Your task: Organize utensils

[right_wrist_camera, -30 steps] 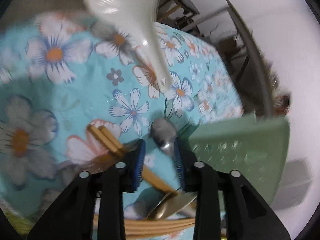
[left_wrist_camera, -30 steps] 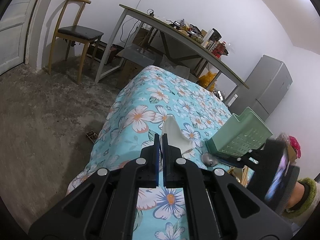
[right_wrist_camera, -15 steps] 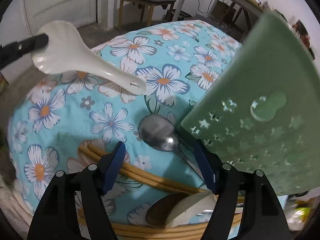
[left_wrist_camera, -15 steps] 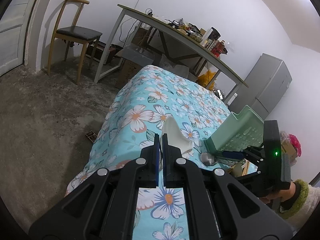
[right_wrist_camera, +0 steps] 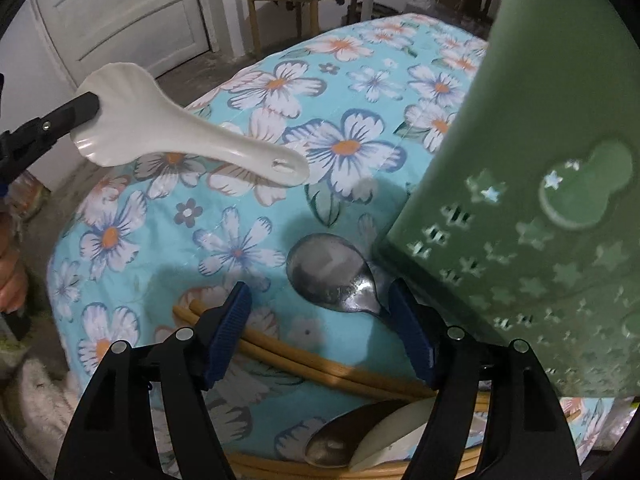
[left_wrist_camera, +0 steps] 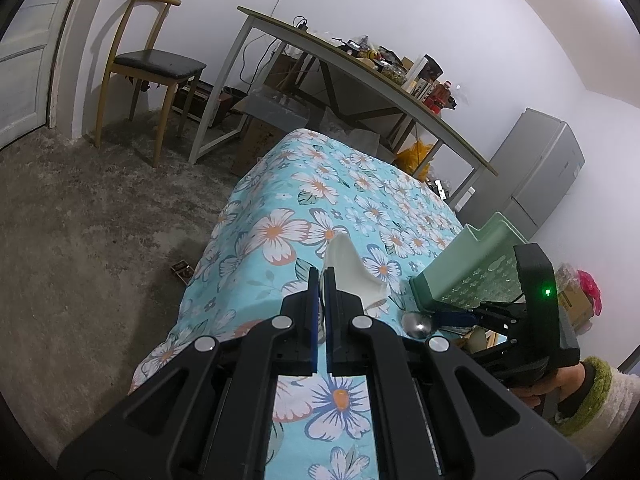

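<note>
My left gripper point(left_wrist_camera: 322, 280) is shut on the broad end of a white plastic rice spoon point(left_wrist_camera: 350, 274), holding it above the flowered tablecloth point(left_wrist_camera: 304, 208). In the right wrist view the white spoon point(right_wrist_camera: 172, 132) hangs at upper left with its handle pointing right. My right gripper point(right_wrist_camera: 320, 300) is open, low over the cloth. A metal spoon point(right_wrist_camera: 328, 268) lies just ahead between its fingers, its neck near the right pad, untouched. Wooden chopsticks point(right_wrist_camera: 304, 364) lie under the fingers. A green utensil holder point(right_wrist_camera: 540, 200) stands close on the right.
A second metal spoon point(right_wrist_camera: 332, 440) and a white spoon point(right_wrist_camera: 396, 424) lie with more chopsticks near the cloth's front edge. Beyond the table are a wooden chair point(left_wrist_camera: 152, 64), a cluttered desk point(left_wrist_camera: 360, 68) and a grey fridge point(left_wrist_camera: 536, 168). The table's left edge drops to the floor.
My right gripper's jaws have spread wide and it has rolled and shifted, so the metal spoon now lies between the fingers. My left gripper has kept the white spoon still.
</note>
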A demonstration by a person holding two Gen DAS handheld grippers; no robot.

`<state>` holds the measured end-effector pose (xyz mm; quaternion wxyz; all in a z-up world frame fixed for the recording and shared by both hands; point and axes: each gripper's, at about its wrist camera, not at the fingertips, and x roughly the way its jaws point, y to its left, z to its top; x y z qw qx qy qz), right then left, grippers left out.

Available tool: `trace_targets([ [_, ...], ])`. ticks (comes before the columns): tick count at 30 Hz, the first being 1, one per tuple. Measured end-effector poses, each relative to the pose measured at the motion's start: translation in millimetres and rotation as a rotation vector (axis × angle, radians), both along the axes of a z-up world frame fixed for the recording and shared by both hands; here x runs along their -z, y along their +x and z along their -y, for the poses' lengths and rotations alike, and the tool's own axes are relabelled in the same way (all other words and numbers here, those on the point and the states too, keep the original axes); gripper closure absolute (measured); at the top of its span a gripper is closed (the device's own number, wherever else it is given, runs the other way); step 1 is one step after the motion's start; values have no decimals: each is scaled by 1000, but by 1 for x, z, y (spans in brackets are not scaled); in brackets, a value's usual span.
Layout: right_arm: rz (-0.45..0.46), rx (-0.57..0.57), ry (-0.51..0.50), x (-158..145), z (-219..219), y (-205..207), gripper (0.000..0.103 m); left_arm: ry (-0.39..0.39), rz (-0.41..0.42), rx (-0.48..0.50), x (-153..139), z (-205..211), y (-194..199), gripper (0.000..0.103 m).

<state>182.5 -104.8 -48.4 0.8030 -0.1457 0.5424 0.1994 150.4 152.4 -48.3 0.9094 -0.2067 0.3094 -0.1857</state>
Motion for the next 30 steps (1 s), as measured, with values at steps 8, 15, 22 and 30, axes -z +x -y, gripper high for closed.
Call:
trace_targets([
  [8,4,-93,-50,2,-20,-5,34,-1,-1,-1,0,0,0,101],
  [15,77,-150,-148,3,-37,-9,40,-4,-3,-8,2,3,2,101],
  [22,201,-156,-299,-2,-44,-34,69,-5,-2,-8,3,4,2,101],
  [30,331,-250,-518,12,-62,-58,70,-5,-2,-7,4,4,2,101],
])
